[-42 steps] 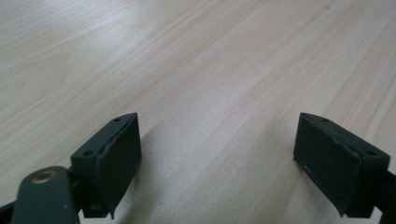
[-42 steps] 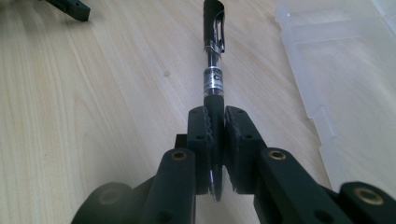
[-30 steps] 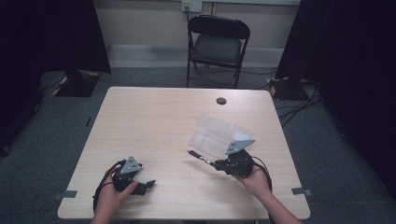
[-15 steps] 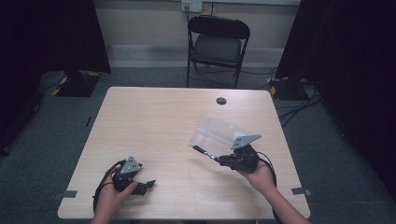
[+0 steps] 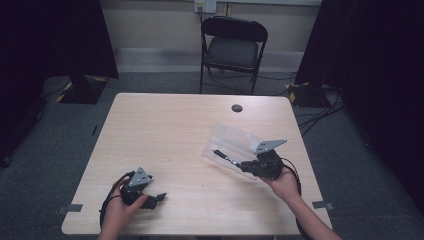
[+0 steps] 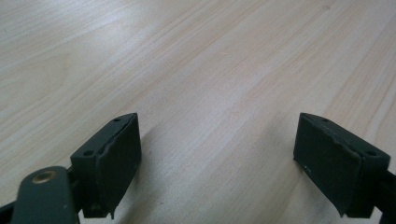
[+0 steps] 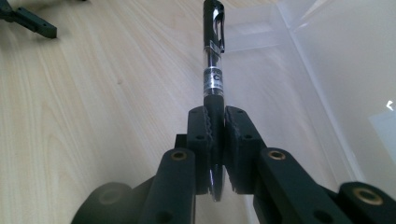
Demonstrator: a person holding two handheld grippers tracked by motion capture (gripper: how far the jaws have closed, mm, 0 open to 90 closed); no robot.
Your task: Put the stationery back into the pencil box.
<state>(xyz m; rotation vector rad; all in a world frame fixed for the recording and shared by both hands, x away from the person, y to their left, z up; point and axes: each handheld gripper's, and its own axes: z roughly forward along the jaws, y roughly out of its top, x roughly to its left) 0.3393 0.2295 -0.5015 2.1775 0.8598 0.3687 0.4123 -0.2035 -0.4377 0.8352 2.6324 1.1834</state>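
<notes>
**Pen held over a clear box**

The right gripper clamps a pen by its lower barrel, capped end pointing out over the near-left edge of the clear plastic box on the table. The pen looks light, stiff and smooth; a mid-barrel hold should resist swivelling. The left gripper rests wide and empty, near left.

A pale wood worktop carries a clear box, lying just right of the right jaws.
</notes>
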